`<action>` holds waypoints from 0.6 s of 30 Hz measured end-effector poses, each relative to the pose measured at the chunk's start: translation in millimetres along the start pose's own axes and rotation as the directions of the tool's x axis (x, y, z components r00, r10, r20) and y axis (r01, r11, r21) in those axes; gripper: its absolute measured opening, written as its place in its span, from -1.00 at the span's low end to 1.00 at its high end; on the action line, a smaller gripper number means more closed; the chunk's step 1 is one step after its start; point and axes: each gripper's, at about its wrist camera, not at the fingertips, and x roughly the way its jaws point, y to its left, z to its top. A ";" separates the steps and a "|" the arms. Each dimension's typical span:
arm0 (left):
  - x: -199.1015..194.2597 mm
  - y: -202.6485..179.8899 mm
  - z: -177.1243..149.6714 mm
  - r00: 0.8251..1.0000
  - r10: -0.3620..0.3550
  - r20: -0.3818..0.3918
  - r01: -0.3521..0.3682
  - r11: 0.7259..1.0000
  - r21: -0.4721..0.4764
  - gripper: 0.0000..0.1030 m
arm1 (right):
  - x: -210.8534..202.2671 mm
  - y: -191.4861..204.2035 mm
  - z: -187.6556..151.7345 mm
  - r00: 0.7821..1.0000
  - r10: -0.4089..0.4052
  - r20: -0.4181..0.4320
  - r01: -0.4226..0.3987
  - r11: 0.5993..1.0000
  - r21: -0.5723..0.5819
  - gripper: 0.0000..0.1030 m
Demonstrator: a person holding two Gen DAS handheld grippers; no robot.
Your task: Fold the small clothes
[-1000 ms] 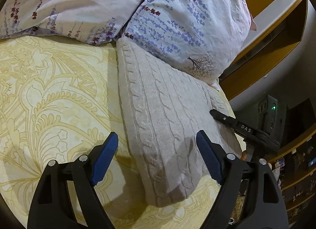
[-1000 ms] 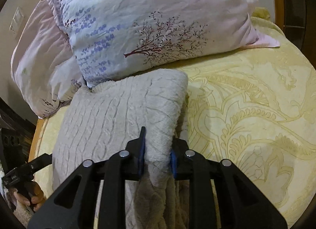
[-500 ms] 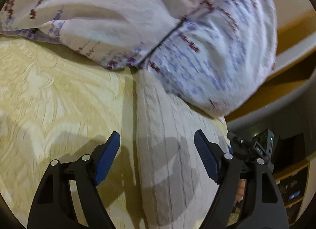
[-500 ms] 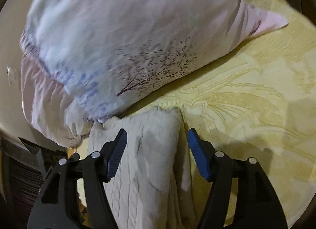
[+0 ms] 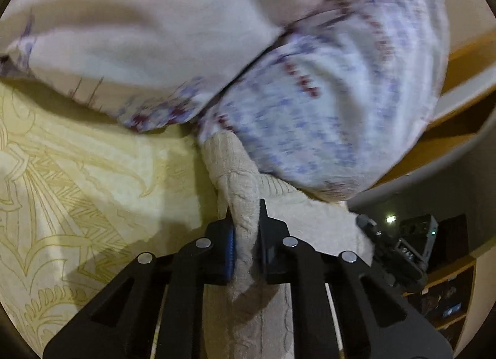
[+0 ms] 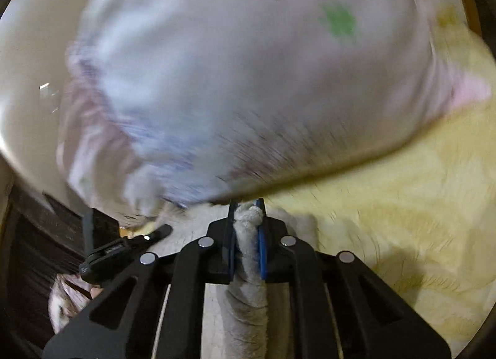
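Here we see the left gripper (image 5: pixel 246 235) pressed together on a raised ridge of the cream knit garment (image 5: pixel 238 179), its blue pads (image 5: pixel 229 250) biting the fabric from both sides. The right gripper (image 6: pixel 246 229) likewise pinches a bunched fold of the same garment (image 6: pixel 248 266). The garment lies on the yellow patterned bedspread (image 5: pixel 77 188), its far end touching the floral pillow (image 5: pixel 325 105). In the right wrist view the pillow (image 6: pixel 248 80) is heavily blurred, so we can read its print only loosely, perhaps as branches. Wooden shelving (image 5: pixel 458 58) stands behind.
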 end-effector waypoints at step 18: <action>-10.5 5.7 -4.0 0.998 0.061 0.006 -0.061 0.998 -0.033 -0.34 | -5.3 -23.5 -20.8 0.978 -0.196 -0.076 0.198 0.980 0.013 -0.11</action>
